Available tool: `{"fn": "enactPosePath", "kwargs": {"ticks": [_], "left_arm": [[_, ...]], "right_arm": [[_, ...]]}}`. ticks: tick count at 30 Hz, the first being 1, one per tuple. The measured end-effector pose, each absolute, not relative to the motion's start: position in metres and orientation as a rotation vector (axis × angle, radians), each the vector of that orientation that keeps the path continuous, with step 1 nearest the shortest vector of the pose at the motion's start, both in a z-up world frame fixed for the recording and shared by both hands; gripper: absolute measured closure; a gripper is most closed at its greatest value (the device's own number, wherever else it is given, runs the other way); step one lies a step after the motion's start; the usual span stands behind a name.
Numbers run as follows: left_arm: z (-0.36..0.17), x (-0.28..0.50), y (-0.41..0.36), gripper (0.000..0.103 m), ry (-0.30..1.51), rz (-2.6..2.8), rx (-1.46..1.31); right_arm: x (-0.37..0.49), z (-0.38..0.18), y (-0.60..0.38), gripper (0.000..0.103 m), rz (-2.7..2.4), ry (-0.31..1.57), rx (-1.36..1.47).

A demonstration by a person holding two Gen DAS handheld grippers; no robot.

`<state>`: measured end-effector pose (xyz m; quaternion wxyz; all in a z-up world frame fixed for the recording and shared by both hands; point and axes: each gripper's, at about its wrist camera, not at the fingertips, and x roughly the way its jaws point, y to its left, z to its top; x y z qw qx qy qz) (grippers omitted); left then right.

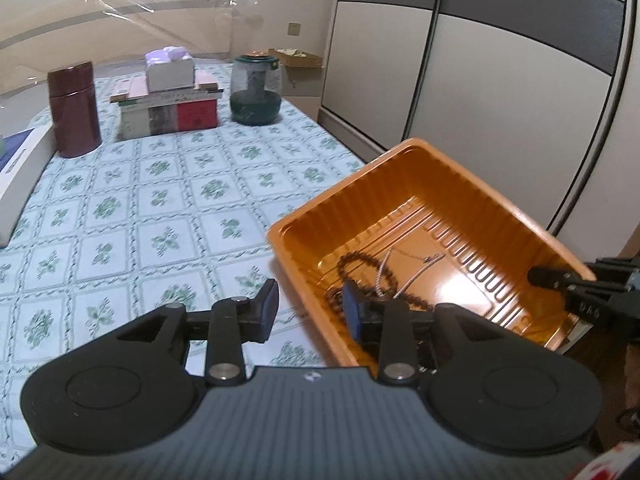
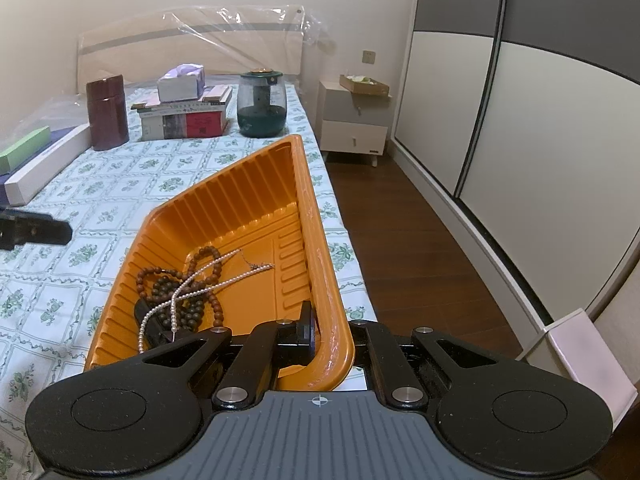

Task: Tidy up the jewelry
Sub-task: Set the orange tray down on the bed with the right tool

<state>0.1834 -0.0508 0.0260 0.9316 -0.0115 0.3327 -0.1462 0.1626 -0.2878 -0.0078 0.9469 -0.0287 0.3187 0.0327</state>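
Scene: orange plastic tray (image 2: 248, 200) sitting at the edge of a bed with a green floral sheet (image 1: 160, 208), wardrobe and wood floor off to the side.

Jewelry: all in the tray's near corner. Dark wooden bead strand (image 2: 188, 292) in a heap, with a pearl-like chain (image 2: 200, 280) draped over it. Nothing loose on the sheet that I can see.

Right gripper (image 2: 320, 344): clamped tight on the tray's near rim, one finger inside the wall, one outside. Basically just anchoring the tray.

Left gripper (image 1: 310, 308): jaws parted, nothing between the pads. It straddles the tray's side wall, one finger out over the sheet, the other inside just above the beads.

Step in hand (my guess): letting go after dropping a piece in, or getting ready to tidy the pile.

How to do it well: keep the right clamp steady, since the tray hangs close to the bed edge. Lift the left one straight up so the inside finger doesn't snag the chain.

Watch out: the chain and beads overlap, so pulling one probably drags the other.
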Motion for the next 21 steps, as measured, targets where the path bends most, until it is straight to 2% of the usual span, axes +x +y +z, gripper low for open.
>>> {"fn": "enactPosePath", "kwargs": {"ticks": [4, 7, 9, 14, 21], "left_arm": [[0.024, 0.176, -0.041, 0.065, 0.681, -0.271, -0.02], [0.022, 0.169, -0.032, 0.055, 0.676, -0.246, -0.024], [0.02, 0.163, -0.025, 0.04, 0.672, -0.228, -0.031], [0.016, 0.15, -0.005, 0.023, 0.669, -0.164, -0.052], [0.006, 0.132, 0.026, 0.017, 0.699, -0.078, -0.104]], "right_arm": [[0.164, -0.008, -0.29, 0.097, 0.072, 0.652, -0.046], [0.166, -0.009, -0.298, 0.097, 0.085, 0.659, -0.005], [0.169, -0.012, -0.306, 0.097, 0.092, 0.673, 0.036], [0.174, -0.025, -0.331, 0.097, 0.104, 0.712, 0.175], [0.172, -0.049, -0.371, 0.097, 0.141, 0.74, 0.359]]}}
